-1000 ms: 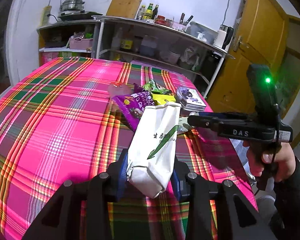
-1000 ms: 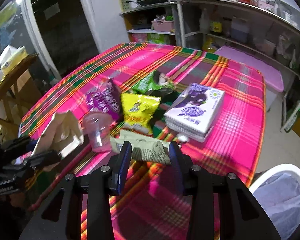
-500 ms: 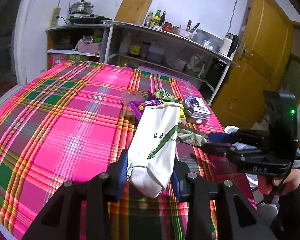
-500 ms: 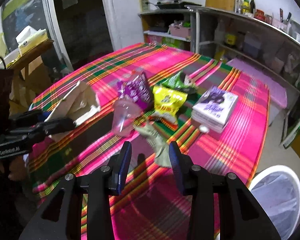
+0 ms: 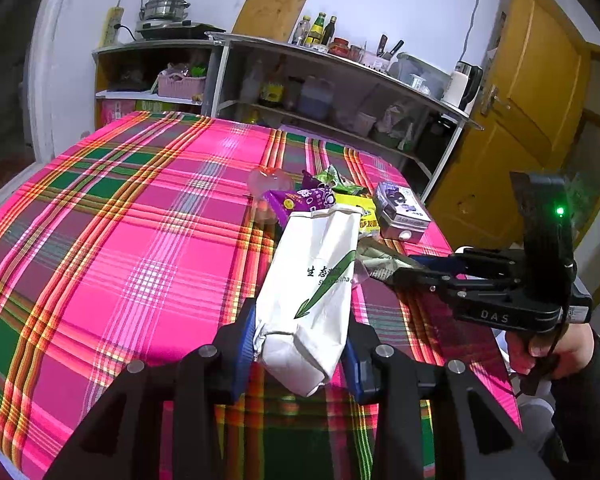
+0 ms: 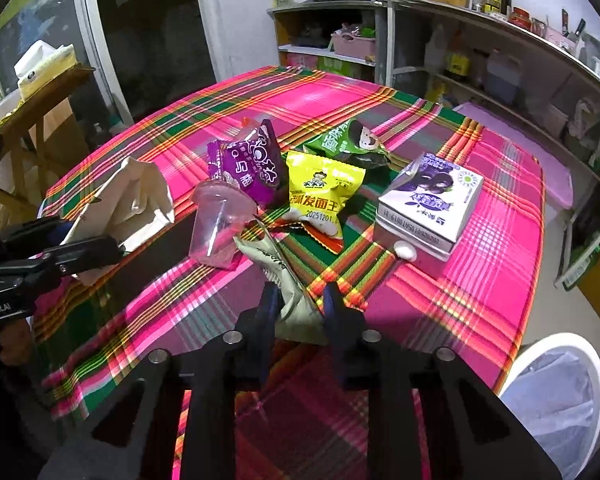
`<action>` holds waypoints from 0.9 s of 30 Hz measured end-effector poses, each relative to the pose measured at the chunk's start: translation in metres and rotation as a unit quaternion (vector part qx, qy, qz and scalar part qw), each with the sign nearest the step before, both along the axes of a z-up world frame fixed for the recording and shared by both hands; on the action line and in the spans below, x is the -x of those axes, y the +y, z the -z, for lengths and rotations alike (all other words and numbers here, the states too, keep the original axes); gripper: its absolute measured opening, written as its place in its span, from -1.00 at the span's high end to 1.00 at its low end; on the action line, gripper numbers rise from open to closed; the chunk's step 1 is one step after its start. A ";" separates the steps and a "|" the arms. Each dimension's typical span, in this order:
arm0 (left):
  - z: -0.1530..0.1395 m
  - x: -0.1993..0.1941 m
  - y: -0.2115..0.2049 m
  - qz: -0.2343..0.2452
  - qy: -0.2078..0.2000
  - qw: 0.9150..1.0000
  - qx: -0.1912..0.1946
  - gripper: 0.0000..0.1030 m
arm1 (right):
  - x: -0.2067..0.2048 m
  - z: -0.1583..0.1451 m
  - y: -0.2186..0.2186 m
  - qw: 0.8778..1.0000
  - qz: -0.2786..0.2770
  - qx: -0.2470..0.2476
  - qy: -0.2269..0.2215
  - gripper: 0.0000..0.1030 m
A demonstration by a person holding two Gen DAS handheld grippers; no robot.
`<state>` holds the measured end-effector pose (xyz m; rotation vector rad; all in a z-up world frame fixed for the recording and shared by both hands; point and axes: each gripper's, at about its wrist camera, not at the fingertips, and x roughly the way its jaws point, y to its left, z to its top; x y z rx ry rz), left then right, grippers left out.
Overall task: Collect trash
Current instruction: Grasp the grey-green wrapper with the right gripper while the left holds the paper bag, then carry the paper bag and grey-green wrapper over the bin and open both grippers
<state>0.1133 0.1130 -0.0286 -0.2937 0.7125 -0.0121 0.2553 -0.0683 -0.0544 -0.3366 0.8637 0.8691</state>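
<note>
Over the pink plaid desk (image 5: 120, 240), the left tool (image 5: 300, 344) slants downward and grips the folded bottom end of a white paper bag (image 5: 312, 284), which leans forward with its open mouth toward the pile of trash. Its blue pads press both sides of the bag. Seen from the right wrist, the same bag (image 6: 128, 200) sits at the left edge of the desk in that tool (image 6: 96, 248).

The right tool (image 6: 300, 304) tilts more steeply down, and its jaws are closing on a crumpled grey-green wrapper (image 6: 288, 280) that stands between them, pads against its sides. From the left wrist view, that tool (image 5: 404, 272) reaches in level from the right, with a hand (image 5: 548, 352) wrapped around its handle.

Beyond the wrapper lie a clear plastic cup (image 6: 220, 228) on its side, a purple snack packet (image 6: 248, 164), a yellow packet (image 6: 324, 196), a green packet (image 6: 352, 144) and a small milk carton (image 6: 432, 204). A white bin (image 6: 556, 400) with a liner stands on the floor beside the desk.
</note>
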 end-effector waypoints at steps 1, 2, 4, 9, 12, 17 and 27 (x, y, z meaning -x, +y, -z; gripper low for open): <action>0.000 0.000 -0.001 0.001 0.001 1.000 -0.001 0.27 | 0.003 -0.001 -0.002 1.000 0.005 0.002 -0.002 0.60; 0.000 0.000 -0.002 0.001 0.001 1.000 -0.002 0.27 | 0.005 -0.002 -0.004 1.000 0.011 0.003 -0.003 0.60; -0.002 0.001 -0.004 0.002 0.000 1.000 -0.004 0.27 | 0.011 -0.004 -0.010 1.000 0.026 -0.001 -0.001 0.64; -0.005 0.004 -0.012 0.004 0.000 1.000 -0.008 0.27 | 0.034 -0.013 -0.033 0.998 0.063 -0.027 0.003 0.65; -0.008 0.007 -0.019 0.008 0.000 1.000 -0.009 0.27 | 0.048 -0.019 -0.048 0.995 0.087 -0.044 0.003 0.65; -0.018 0.015 -0.036 0.020 -0.005 1.000 -0.011 0.27 | 0.073 -0.034 -0.072 0.991 0.119 -0.066 -0.005 0.65; -0.033 0.030 -0.085 0.062 -0.015 0.998 -0.022 0.27 | 0.108 -0.053 -0.111 0.982 0.163 -0.096 -0.016 0.65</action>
